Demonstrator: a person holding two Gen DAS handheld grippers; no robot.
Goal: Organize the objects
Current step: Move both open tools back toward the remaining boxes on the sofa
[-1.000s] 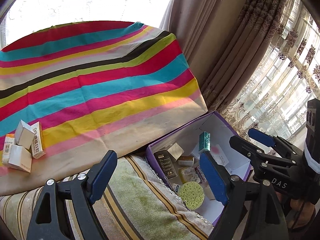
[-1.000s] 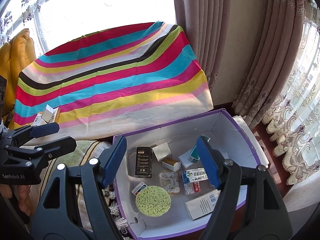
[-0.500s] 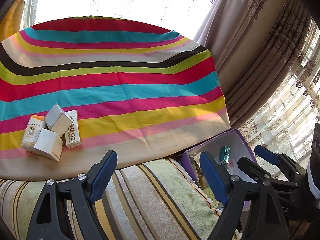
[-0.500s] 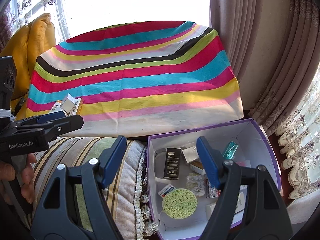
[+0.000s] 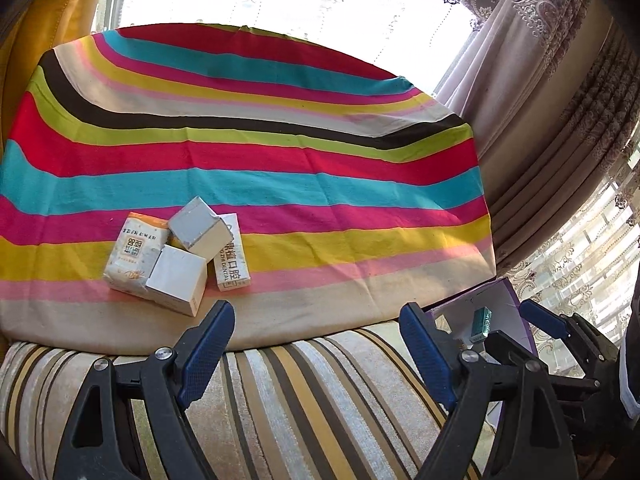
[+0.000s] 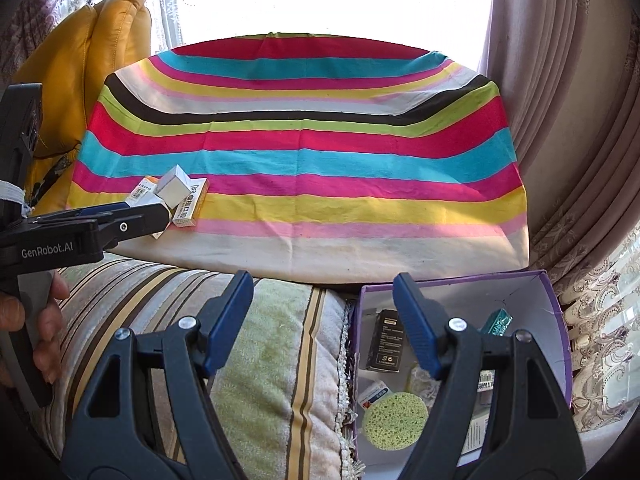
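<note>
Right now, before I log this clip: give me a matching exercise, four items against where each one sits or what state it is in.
Items
1. green sponge
2. small cartons
3. left gripper
4. black box

Places or states
A. on the striped cloth
B. open, empty, over the striped cushion
C. near end of the purple box
D. against the purple box's left wall

Pairs: 1-C, 2-A, 3-B, 4-D

Black tool (image 5: pixel 316 356), blue pads (image 5: pixel 206 354), silver screws.
</note>
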